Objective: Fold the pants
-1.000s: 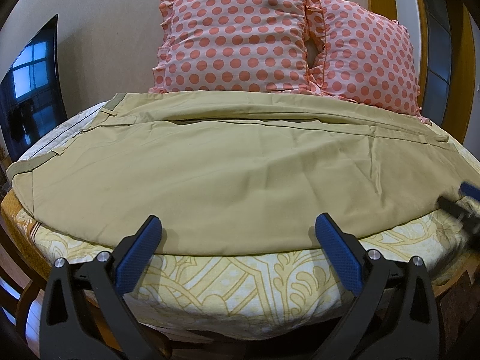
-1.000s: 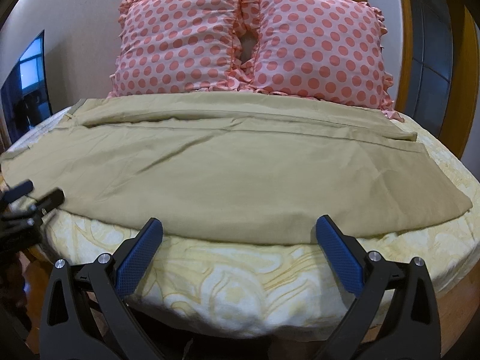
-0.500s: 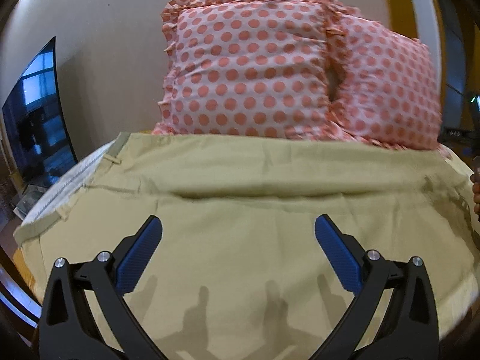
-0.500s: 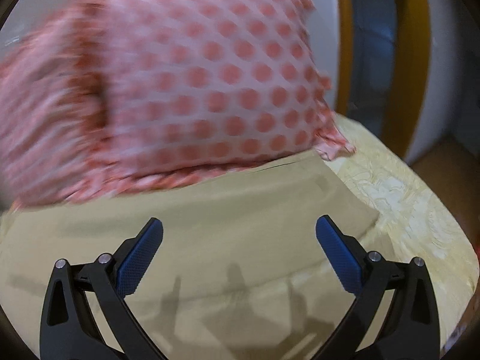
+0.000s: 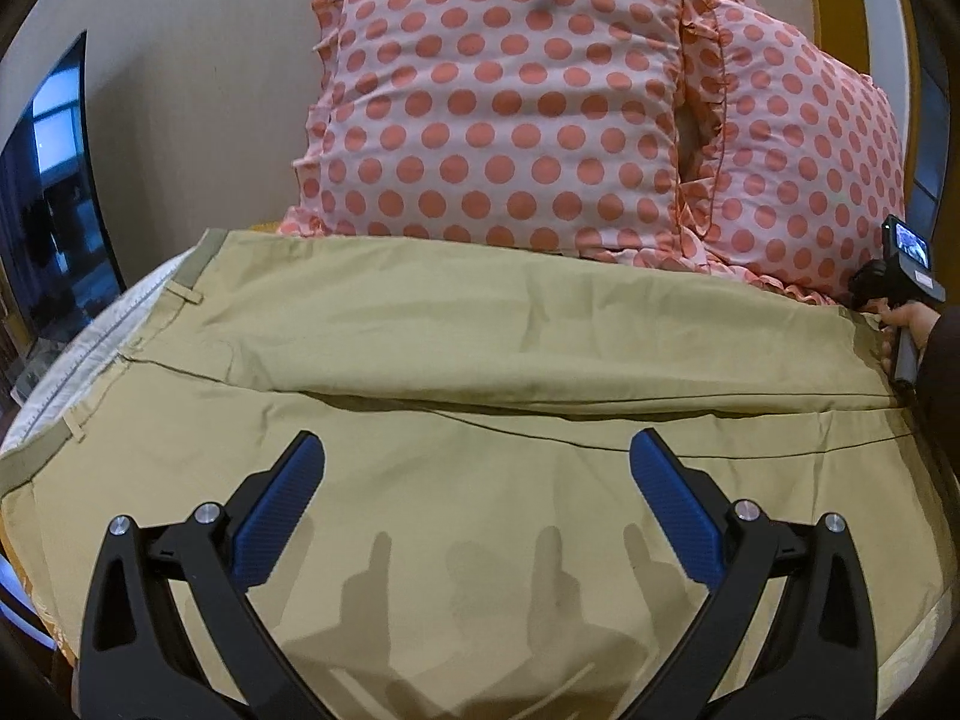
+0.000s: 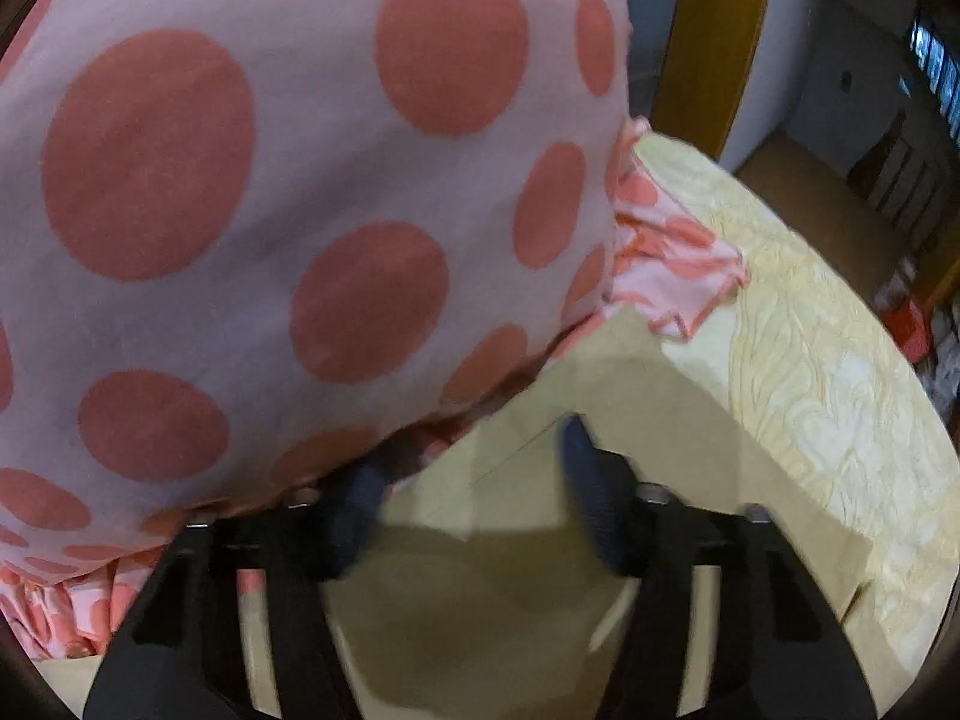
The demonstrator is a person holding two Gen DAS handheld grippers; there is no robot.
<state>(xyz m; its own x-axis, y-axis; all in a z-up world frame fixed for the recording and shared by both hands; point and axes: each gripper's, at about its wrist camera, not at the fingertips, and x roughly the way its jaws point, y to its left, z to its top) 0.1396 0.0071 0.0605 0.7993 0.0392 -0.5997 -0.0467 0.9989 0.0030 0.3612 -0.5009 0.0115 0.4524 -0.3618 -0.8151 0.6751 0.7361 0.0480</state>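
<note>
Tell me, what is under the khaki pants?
A yellow patterned bedspread shows beside the pants and continues beneath them. Whatever else lies under the pants is covered by the fabric, so I cannot tell.

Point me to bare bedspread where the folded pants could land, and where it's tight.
Bare patch: the yellow bedspread right of the pants leg end, running to the bed's edge. Crowded: the far side, where the polka-dot pillows meet the pants' far edge and the right gripper sits close against a pillow. The left gripper hangs open over the pants.
</note>
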